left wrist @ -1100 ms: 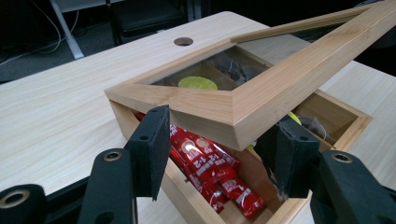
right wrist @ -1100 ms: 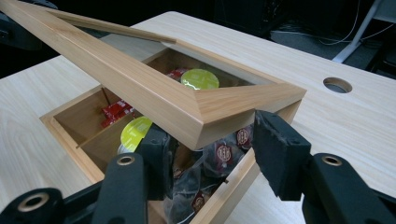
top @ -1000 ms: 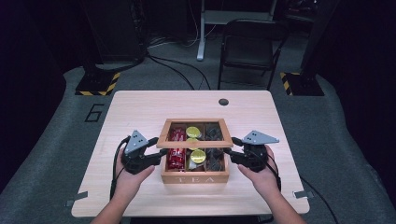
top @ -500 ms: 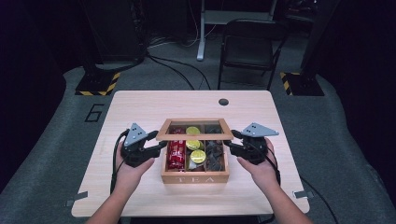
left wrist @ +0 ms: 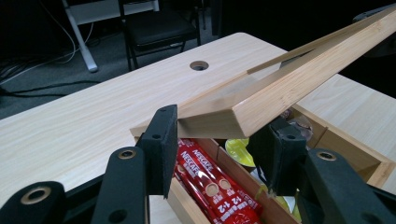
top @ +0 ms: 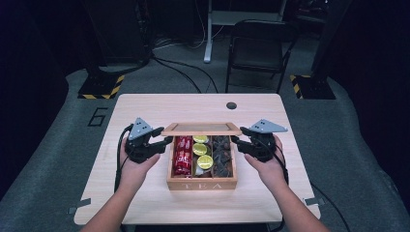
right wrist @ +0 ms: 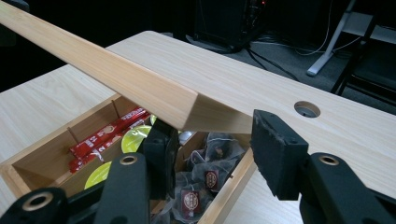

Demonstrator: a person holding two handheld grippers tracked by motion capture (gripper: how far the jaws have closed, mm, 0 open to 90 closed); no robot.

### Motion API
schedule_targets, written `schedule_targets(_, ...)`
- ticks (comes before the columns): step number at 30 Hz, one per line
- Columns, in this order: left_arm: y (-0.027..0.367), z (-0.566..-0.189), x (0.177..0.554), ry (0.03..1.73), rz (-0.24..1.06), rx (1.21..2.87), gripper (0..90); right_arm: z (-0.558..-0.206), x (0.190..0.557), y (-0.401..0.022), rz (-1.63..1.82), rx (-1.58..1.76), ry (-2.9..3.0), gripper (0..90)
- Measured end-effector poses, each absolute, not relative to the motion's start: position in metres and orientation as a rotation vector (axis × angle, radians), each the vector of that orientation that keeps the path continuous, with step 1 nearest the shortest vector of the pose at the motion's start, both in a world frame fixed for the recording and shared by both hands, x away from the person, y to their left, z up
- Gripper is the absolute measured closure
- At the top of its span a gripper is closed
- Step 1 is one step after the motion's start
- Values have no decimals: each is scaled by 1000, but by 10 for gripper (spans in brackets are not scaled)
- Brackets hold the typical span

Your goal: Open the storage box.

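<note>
Wooden box (top: pixel 201 184) reads "TEA"; red Nescafé sticks (top: pixel 183 154) at its 9 o'clock. My left gripper (top: pixel 167 140) and right gripper (top: pixel 235 140) clamp the raised lid (top: pixel 201 129), the left's jaws having just been closing.

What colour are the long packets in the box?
Red with white writing; the packets show best in the left gripper view.

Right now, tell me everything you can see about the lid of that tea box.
The lid is a light wooden frame around what looks like a clear panel. It is raised and tilted over the far side of the open tea box. The left gripper clamps its left end and the right gripper its right end, jaws against the frame's edges. The left jaws have just been closing on it.
</note>
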State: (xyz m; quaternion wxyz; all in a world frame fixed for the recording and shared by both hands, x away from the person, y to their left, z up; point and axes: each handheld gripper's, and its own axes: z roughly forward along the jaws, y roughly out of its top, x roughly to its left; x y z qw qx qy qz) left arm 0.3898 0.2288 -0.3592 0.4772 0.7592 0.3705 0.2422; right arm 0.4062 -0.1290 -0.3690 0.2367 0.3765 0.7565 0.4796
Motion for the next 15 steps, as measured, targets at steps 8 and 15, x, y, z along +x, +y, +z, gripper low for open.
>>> schedule_targets(8, 229, -358, 394, 911, 584, 1846, 531, -369, 411, -127, 1290, 1030, 2066, 549)
schedule_targets(15, 230, -356, 396, 913, 579, 1849, 532, -371, 414, -126, 1285, 1054, 2055, 585)
